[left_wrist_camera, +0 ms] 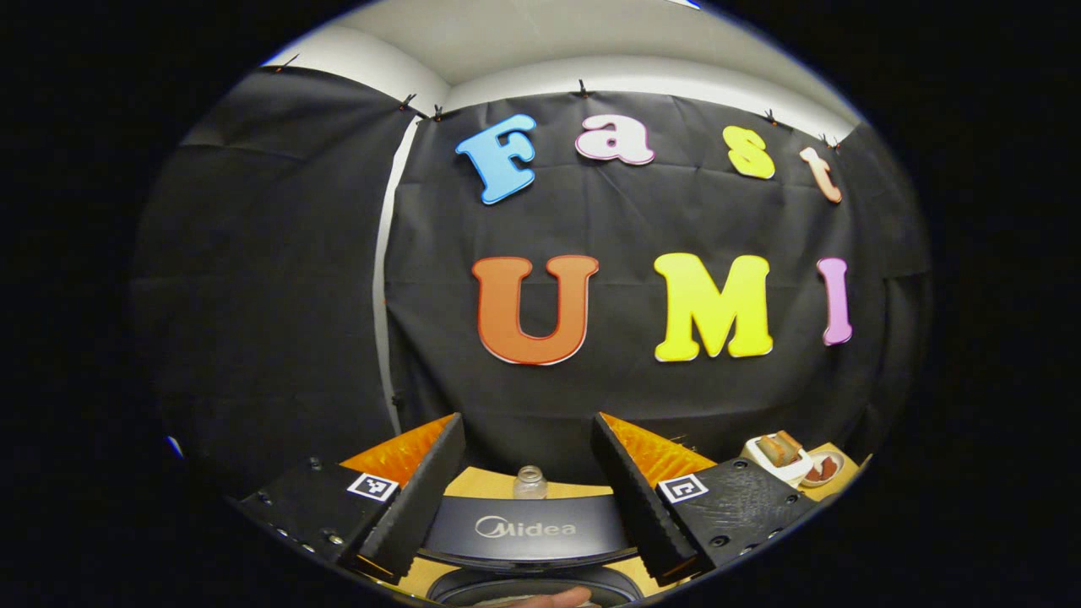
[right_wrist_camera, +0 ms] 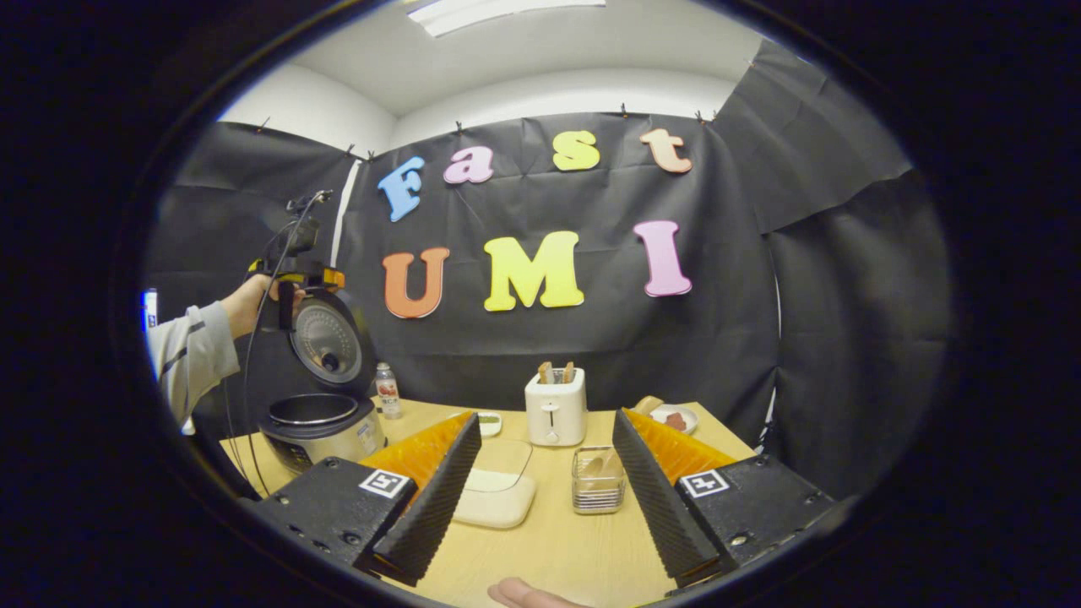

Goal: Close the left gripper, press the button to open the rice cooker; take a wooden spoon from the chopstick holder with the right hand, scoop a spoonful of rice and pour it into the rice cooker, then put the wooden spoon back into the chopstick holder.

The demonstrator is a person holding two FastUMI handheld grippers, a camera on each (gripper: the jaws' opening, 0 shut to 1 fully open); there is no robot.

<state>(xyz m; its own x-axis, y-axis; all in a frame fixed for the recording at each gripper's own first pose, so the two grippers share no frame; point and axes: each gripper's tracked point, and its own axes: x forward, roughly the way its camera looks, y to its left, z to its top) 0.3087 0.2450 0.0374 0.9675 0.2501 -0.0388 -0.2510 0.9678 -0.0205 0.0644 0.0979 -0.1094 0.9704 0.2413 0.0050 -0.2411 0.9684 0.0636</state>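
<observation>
**Rice cooker opened; both tongs spread wide**

The rice cooker (right_wrist_camera: 321,426) is seen at the counter's (right_wrist_camera: 557,540) left end, lid (right_wrist_camera: 328,342) raised upright. The left tongs (left_wrist_camera: 528,485) are held wide above it, empty. The right tongs (right_wrist_camera: 540,481) are likewise wide, before the wire chopstick holder (right_wrist_camera: 598,481).

One rice cooker (right_wrist_camera: 319,422) with its lid raised, one small bottle (right_wrist_camera: 388,392), one toaster (right_wrist_camera: 555,407) holding two slices, one wire chopstick holder (right_wrist_camera: 598,481), one lidded white container (right_wrist_camera: 496,485), two small dishes (right_wrist_camera: 676,416), one wooden table (right_wrist_camera: 557,540)
</observation>
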